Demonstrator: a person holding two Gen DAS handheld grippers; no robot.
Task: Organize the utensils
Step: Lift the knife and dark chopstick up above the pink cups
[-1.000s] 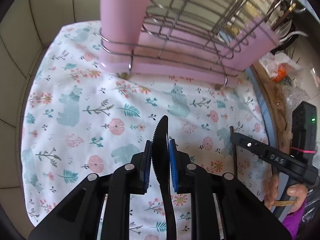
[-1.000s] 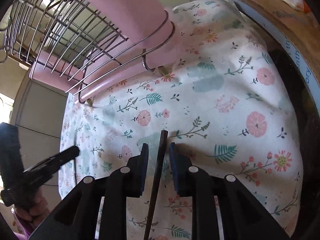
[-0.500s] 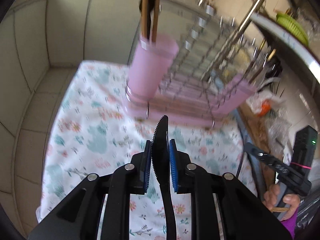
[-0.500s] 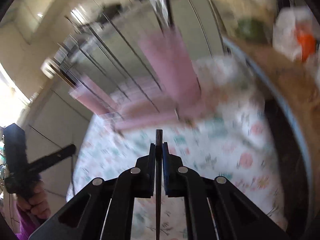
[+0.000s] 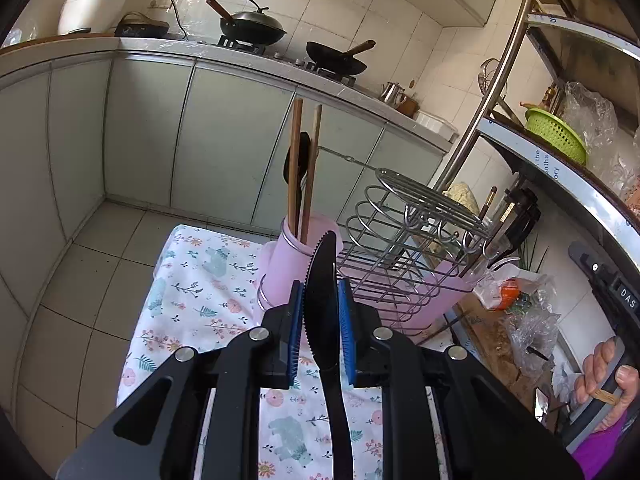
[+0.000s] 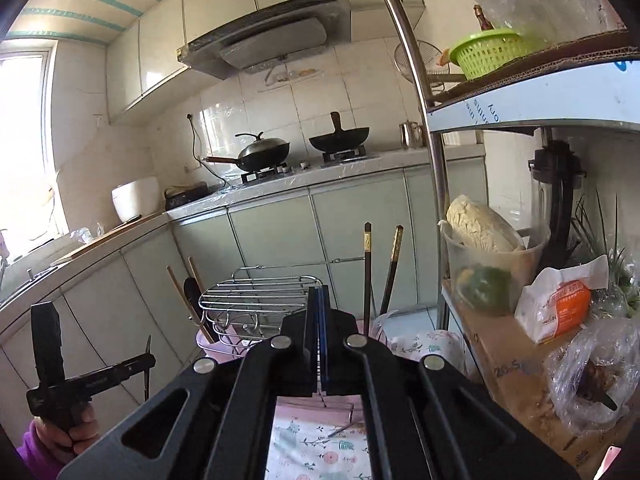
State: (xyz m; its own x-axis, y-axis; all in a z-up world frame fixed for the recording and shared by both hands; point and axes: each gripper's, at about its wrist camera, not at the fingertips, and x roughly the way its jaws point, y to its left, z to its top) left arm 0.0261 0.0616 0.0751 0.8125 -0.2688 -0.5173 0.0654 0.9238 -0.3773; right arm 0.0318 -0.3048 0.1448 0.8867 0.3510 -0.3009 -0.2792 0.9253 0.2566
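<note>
My left gripper [image 5: 322, 312] is shut on a black serrated plastic knife [image 5: 320, 280], blade tip up, raised just in front of the near pink utensil cup [image 5: 288, 268] of the wire dish rack [image 5: 404, 232]. That cup holds two wooden chopsticks [image 5: 295, 168] and a black spoon. My right gripper [image 6: 319, 320] has its pads pressed together; the dark chopstick it held earlier is not visible between them. The rack [image 6: 256, 300] lies ahead of it, with two dark chopsticks [image 6: 367, 272] standing in the far cup.
The rack stands on a floral cloth [image 5: 192, 292]. A metal shelf [image 5: 560, 152] with a green basket [image 6: 488, 52], bags and a container is on the right. Kitchen cabinets and stove with woks [image 5: 252, 30] are behind. A thin utensil lies on the cloth [image 6: 340, 428].
Both grippers rose and tilted up from looking down at the cloth to facing the rack and kitchen. The right gripper's jaws closed tight; its chopstick is no longer visible.
</note>
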